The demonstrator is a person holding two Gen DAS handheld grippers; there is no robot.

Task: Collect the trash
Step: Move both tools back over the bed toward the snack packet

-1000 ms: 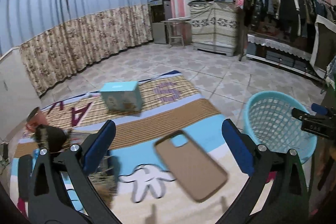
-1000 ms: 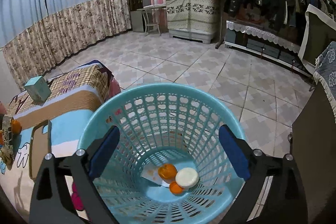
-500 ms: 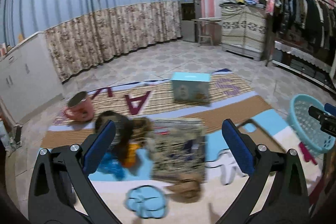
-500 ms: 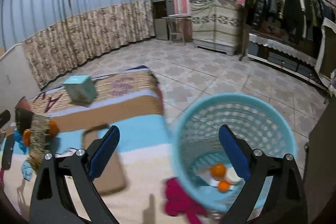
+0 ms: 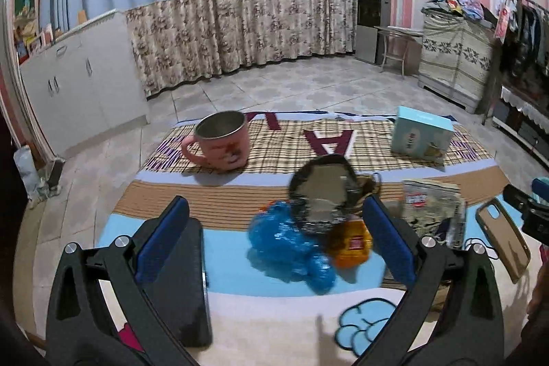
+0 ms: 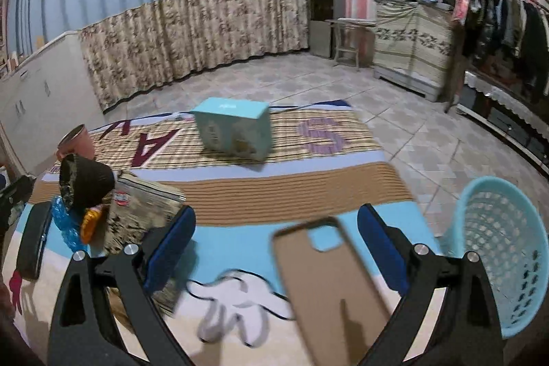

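Both grippers empty, jaws spread — left gripper (image 5: 274,239) approaching blue wrapper (image 5: 291,246) at frame centre; next: descend, clamp it, carry to basket (image 6: 497,246) lower right.

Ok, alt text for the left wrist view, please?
The open left hand-held gripper hovers over a patterned mat, aimed at crumpled blue plastic, an orange wrapper and a dark paper cup. A pink mug and teal box stand behind.
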